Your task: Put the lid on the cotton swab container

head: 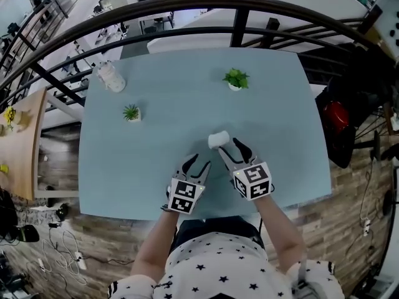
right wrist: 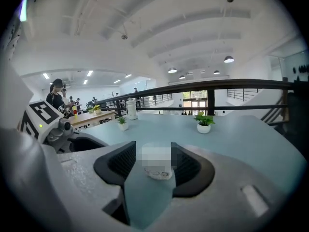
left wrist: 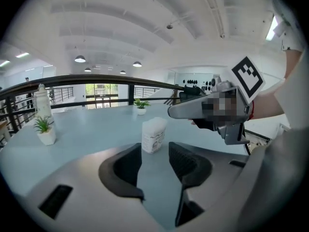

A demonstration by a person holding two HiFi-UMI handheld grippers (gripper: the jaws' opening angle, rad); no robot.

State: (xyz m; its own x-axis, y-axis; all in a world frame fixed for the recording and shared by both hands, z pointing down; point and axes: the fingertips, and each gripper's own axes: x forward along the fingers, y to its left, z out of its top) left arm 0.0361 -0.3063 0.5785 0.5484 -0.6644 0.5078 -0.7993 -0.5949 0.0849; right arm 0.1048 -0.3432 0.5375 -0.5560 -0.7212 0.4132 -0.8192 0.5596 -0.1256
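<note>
- The right gripper (head: 228,146) has its jaws apart, and the cotton swab container (right wrist: 158,172) stands upright between their tips. It sits closer to one pad, with a gap at the other.
- The left gripper (head: 197,162) is also spread open with nothing between its jaws. Its tips point at the container from just beside the right gripper.
- The container rests on the blue table (head: 174,136), near the middle of the near edge.
- A small potted plant (head: 131,113) sits toward the left edge.
- A second plant (head: 235,78) stands near the far edge.
- A white bottle (head: 111,76) stands at the far left corner.
</note>
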